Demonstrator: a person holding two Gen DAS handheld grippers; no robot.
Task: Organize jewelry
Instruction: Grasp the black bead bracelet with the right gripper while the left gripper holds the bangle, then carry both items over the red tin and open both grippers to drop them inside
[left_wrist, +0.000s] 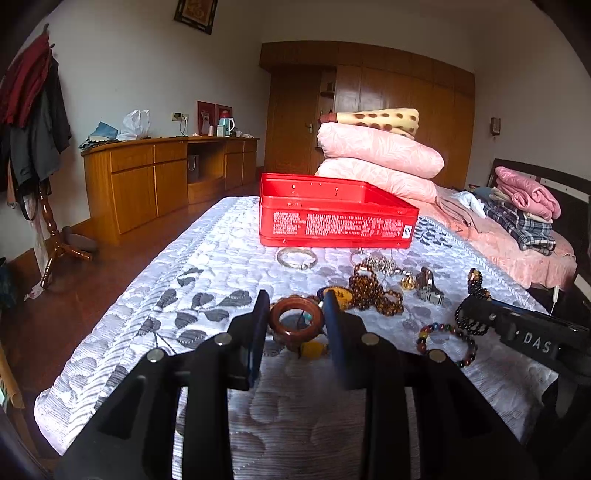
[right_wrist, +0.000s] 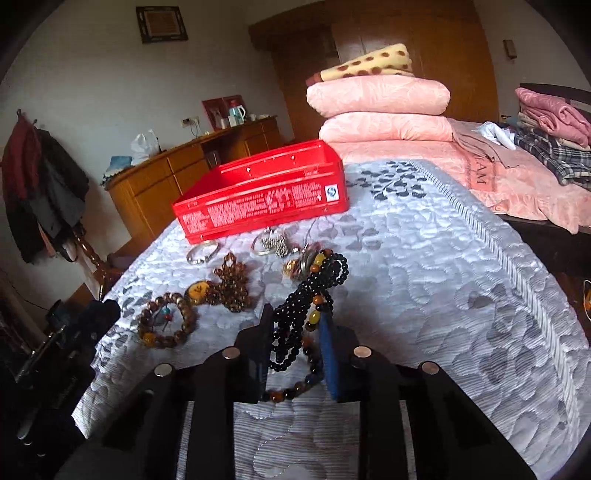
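Observation:
A red open box (left_wrist: 338, 219) stands on the white quilted bed (left_wrist: 221, 258); it also shows in the right wrist view (right_wrist: 266, 194). Jewelry lies in front of it: a silver bangle (left_wrist: 296, 257), brown bead strands (left_wrist: 375, 293), a watch (left_wrist: 428, 286) and a multicolour bead bracelet (left_wrist: 448, 343). My left gripper (left_wrist: 295, 314) is shut on a brown wooden bangle (left_wrist: 295, 319). My right gripper (right_wrist: 295, 328) is shut on a black bead necklace (right_wrist: 306, 302) that hangs between the fingers. The right gripper also shows in the left wrist view (left_wrist: 517, 328).
Folded pink quilts (left_wrist: 380, 158) and a spotted blanket are stacked behind the box. Folded clothes (left_wrist: 524, 210) lie at the right on the pink bedding. A wooden cabinet (left_wrist: 155, 181) and a coat rack (left_wrist: 33, 122) stand at the left.

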